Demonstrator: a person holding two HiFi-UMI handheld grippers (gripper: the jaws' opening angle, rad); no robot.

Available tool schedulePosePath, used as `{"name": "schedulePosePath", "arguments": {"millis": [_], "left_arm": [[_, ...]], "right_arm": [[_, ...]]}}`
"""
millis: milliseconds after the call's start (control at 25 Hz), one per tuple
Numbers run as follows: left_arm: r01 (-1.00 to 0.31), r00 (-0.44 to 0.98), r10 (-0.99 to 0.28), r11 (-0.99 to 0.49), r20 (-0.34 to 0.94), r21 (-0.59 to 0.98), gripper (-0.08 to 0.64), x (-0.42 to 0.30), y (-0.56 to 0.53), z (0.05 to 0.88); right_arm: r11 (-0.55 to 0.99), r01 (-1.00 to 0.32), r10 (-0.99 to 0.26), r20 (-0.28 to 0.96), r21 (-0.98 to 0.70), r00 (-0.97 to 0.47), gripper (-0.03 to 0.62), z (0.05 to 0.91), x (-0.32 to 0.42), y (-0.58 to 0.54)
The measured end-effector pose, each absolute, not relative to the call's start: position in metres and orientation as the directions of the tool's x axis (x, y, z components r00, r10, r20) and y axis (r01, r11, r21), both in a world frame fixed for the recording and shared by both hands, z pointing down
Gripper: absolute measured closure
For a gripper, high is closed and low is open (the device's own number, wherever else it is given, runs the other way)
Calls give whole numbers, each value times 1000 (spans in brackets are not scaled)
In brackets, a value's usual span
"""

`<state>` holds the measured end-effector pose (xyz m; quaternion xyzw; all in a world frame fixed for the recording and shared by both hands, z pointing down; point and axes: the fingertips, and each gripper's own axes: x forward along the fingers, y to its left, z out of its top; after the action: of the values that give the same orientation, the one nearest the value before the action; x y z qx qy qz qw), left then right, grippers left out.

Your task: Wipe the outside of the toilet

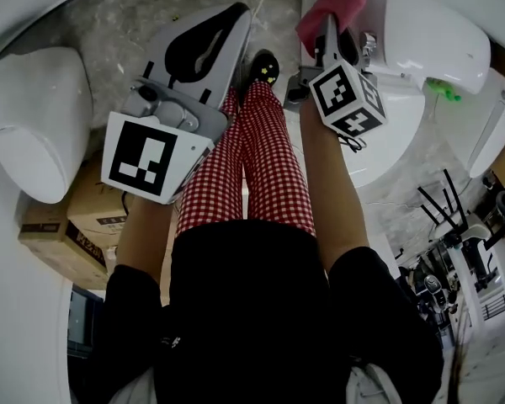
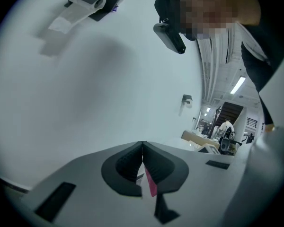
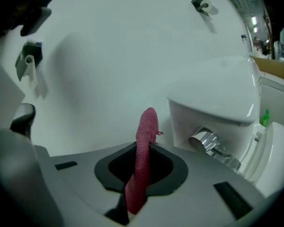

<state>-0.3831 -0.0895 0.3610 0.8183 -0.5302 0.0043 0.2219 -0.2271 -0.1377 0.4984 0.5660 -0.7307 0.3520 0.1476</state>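
Left gripper (image 1: 236, 19): I hold it out ahead of my left leg. Its jaws are closed tip to tip, and I see nothing caught between the tips.
Left gripper's outlook: a plain white wall with a toilet-roll holder (image 2: 92, 4) high on it.
Right gripper (image 1: 328, 32): raised in front of me at the right, its jaws pressed onto a cloth.
Cloth (image 1: 324, 11): dark pink. It is pinched edge-on between my right jaws, and its free end stands up past the tips in a narrow upright fold (image 3: 146, 122).
Toilet (image 1: 421, 32): white, at my right front. The tank is nearest the cloth and the seat (image 1: 387, 141) lies below it in the head view.
Flush handle (image 3: 206, 141): chrome, on the side of the tank that faces my right gripper.
Cloth to toilet: the cloth is near the tank's side. The right gripper view shows wall between the two, so they are apart.
Green item (image 1: 442, 89): small, sitting at the tank's edge. I cannot tell what it is.
Second toilet (image 1: 34, 116): white, at my far left, well apart from both grippers.
Cardboard box (image 1: 63, 230): brown, on the floor below the second toilet in the head view.
Trousers (image 1: 265, 158): red and white check, between my two arms.
Floor (image 1: 126, 15): grey and mottled.
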Motion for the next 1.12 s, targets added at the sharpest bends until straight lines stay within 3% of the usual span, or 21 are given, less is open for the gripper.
{"name": "schedulePosePath", "arguments": {"millis": [520,1120], "left_arm": [[-877,430,-854,-316,293,362,551,-404,-73,378],[-853,477,-832,-359,285,380,551,-382,-75,377]], "right_arm": [[-195,-961,-703,711,-196,-3,537,590,-196,-193],[-320,-927,-662,746,-195,72,537,593,-155,-145]]}}
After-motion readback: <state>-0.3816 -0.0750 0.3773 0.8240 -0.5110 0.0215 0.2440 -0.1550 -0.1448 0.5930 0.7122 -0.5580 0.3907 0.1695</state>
